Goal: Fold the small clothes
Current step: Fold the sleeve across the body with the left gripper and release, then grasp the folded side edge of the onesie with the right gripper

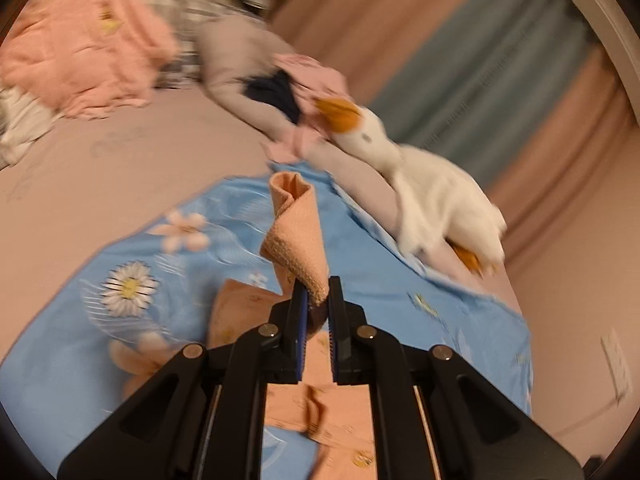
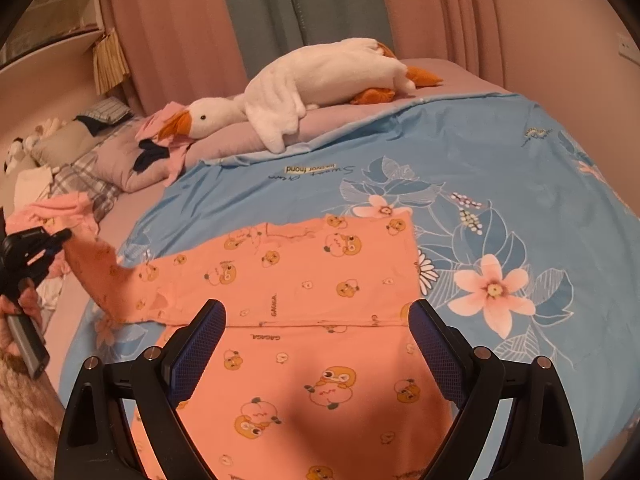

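Observation:
A small orange garment (image 2: 304, 288) with cartoon prints lies spread on the blue floral sheet (image 2: 500, 168). My left gripper (image 1: 318, 304) is shut on the end of its sleeve (image 1: 298, 224), lifted off the sheet; it shows at the left edge of the right wrist view (image 2: 60, 236), holding the sleeve (image 2: 100, 268) raised. My right gripper (image 2: 316, 320) is open and empty, hovering just above the garment's middle, fingers (image 2: 200, 340) either side of it.
A white plush goose (image 2: 320, 80) lies on the pillows at the far side. A pile of pink clothes (image 1: 80, 48) sits far left on the bed. Curtains (image 2: 304, 12) hang behind. The bed's edge (image 1: 528, 360) drops off at right.

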The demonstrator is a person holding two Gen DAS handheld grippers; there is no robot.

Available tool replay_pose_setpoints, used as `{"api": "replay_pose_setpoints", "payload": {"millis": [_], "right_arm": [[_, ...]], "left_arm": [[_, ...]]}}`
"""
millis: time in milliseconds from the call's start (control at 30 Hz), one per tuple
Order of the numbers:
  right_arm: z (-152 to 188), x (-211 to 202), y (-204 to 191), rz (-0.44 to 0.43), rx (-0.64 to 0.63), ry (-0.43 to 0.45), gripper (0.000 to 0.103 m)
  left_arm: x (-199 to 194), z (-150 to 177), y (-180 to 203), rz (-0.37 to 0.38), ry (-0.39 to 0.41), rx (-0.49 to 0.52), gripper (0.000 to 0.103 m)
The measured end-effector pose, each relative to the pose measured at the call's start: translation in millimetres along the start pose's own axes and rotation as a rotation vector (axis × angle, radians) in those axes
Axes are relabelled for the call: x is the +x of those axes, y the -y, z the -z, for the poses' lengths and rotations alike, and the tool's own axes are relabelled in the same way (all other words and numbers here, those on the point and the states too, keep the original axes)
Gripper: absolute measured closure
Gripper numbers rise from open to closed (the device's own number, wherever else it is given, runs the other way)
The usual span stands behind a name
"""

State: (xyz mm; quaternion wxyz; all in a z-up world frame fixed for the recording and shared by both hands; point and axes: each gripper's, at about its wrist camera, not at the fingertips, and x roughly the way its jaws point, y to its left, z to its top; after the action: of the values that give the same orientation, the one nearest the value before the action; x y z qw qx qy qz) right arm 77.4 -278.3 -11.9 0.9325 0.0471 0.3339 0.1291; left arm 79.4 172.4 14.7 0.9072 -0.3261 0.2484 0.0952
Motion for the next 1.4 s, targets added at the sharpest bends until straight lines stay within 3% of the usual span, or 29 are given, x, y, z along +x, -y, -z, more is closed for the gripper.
{"api": "replay_pose_setpoints", "payload": {"millis": [233,400,667,967,1033,1100,1133,1267,1400], "right_arm": [[2.0,-2.9,10.0,-0.002,0.032,0.004,0.011],[5.3,-1.3,16.9,0.001,0.054,-0.004,0.011],[9.4,2.2,22.2,0.014,0.064,-0.018,0.011],[12.9,16.0,25.2,-0.017,0.088,-0.062,0.011],[12.7,19.6,24.2,-0.024,0.086,-0.071,0.011],[11.2,23.3,22.1,-0.033,0.08,-0.08,0.011],[10.4,24.9,21.3,-0.036,0.076,-0.082,0.011],[-0.2,30.0,15.3,-0.079,0.048,-0.089,0.011],[-17.0,45.3,1.1,-0.131,-0.012,-0.122,0.011]], "left_arm": [[30.3,44.9,66.6,0.063,-0.113,0.209,0.095],[58.4,90.0,96.3,0.097,-0.238,0.336,0.095],[96.6,151.4,108.5,0.1,-0.4,0.41,0.094],[122.7,180.9,94.1,0.078,-0.526,0.396,0.088],[118.7,179.4,93.3,0.099,-0.535,0.38,0.077],[108.4,173.3,94.1,0.132,-0.531,0.37,0.046],[101.0,169.1,94.6,0.145,-0.516,0.367,0.041],[70.5,148.7,86.4,0.156,-0.438,0.337,0.04],[41.7,123.3,57.1,0.071,-0.354,0.271,0.04]]}}
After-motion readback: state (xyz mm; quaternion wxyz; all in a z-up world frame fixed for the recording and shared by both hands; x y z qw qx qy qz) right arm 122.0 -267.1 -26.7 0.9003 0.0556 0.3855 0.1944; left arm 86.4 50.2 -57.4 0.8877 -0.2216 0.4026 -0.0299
